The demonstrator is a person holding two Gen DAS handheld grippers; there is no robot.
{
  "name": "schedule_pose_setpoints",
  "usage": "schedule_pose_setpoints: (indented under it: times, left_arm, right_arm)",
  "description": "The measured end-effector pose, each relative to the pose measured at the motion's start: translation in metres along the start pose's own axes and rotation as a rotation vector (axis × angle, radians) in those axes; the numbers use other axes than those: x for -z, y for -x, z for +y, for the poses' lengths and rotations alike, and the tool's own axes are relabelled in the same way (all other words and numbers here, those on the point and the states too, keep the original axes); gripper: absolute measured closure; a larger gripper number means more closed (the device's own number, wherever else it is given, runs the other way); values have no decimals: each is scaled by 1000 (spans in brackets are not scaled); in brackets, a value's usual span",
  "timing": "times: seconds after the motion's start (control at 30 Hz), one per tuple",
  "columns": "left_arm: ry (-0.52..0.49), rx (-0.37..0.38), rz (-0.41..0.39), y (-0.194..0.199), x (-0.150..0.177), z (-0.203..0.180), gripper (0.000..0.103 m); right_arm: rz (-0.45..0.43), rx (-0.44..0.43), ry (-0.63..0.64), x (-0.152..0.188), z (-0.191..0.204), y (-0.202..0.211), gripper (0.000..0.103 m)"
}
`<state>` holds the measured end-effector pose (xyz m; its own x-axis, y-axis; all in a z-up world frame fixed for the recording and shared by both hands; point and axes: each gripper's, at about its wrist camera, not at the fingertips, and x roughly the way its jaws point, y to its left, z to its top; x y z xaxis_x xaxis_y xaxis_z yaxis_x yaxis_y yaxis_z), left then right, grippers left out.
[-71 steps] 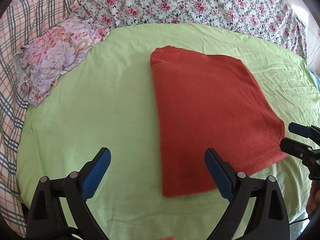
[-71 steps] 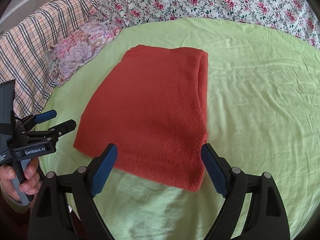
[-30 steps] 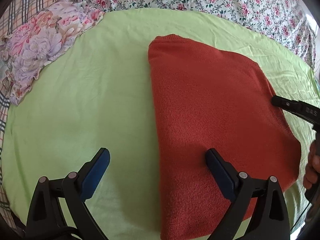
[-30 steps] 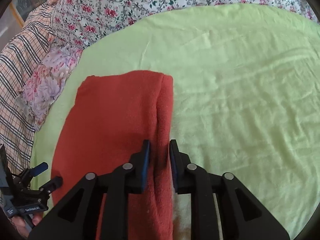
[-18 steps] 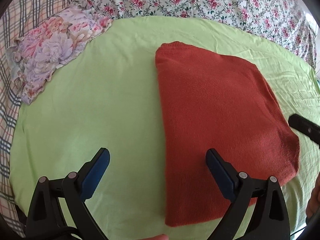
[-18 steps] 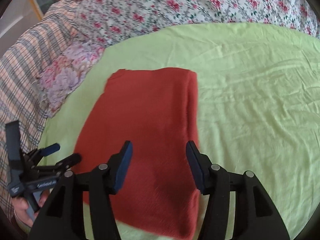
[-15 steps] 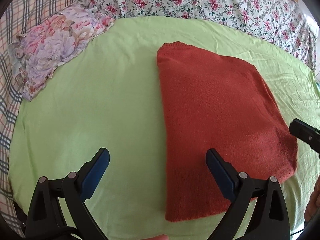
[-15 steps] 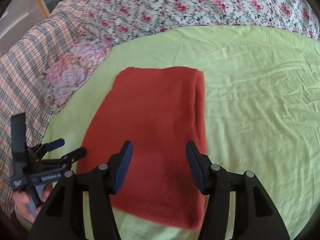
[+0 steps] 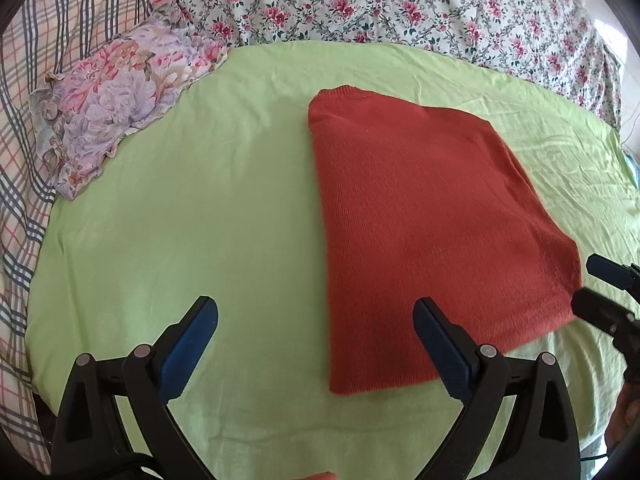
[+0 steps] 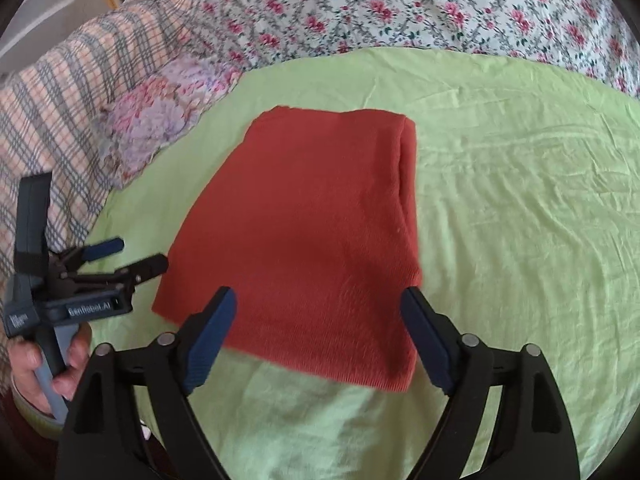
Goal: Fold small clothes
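Observation:
A rust-red knit garment (image 9: pixel 420 216) lies folded into a flat rectangle on the green sheet (image 9: pixel 200 200); it also shows in the right wrist view (image 10: pixel 312 232). My left gripper (image 9: pixel 316 340) is open and empty, held above the garment's near left edge. My right gripper (image 10: pixel 320 328) is open and empty, held above the garment's near edge. The left gripper also shows in the right wrist view (image 10: pixel 132 256) beside the garment's left corner. The right gripper's tips show in the left wrist view (image 9: pixel 600 288) at the garment's right corner.
A lilac floral pillow (image 9: pixel 116 96) lies at the sheet's far left. A plaid blanket (image 10: pixel 60 112) and a rose-print cover (image 9: pixel 400 4) border the sheet at left and back. The sheet (image 10: pixel 520 200) stretches wrinkled to the right of the garment.
My right gripper was shut on the garment's right fold a second ago; it has let go, opened wide and drawn back. Both grippers have pulled back from the garment.

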<state>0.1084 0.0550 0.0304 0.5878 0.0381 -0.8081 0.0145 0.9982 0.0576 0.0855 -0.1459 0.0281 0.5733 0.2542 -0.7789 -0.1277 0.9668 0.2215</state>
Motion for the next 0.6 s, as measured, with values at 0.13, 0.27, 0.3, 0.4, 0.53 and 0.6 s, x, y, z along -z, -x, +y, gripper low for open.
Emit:
schedule_pose_setpoints:
  times: [0.13,0.27,0.3,0.4,0.53,0.6]
  left_arm:
    - [-19,-10,2,4,8,-2,4]
    - [-40,-30,-7,7,14,-3,4]
    - [-44,-28,-7,8,15,-3,4]
    - [-58,-25,-10,8,16,-2,4]
    - [-66,-32,-12,9,18,0,4]
    - [-70,-40,-15,9,18,0,4]
  right_arm:
    - [10,22,42,11,8,1,16]
    - [18,28,75,17,13,1,14]
    - [18,28,80,18,14,1,13]
    - [12,24,92,19,17,1,11]
    - [0,20,105,15,18,1,10]
    - [-3,12,112,11,19,0,10]
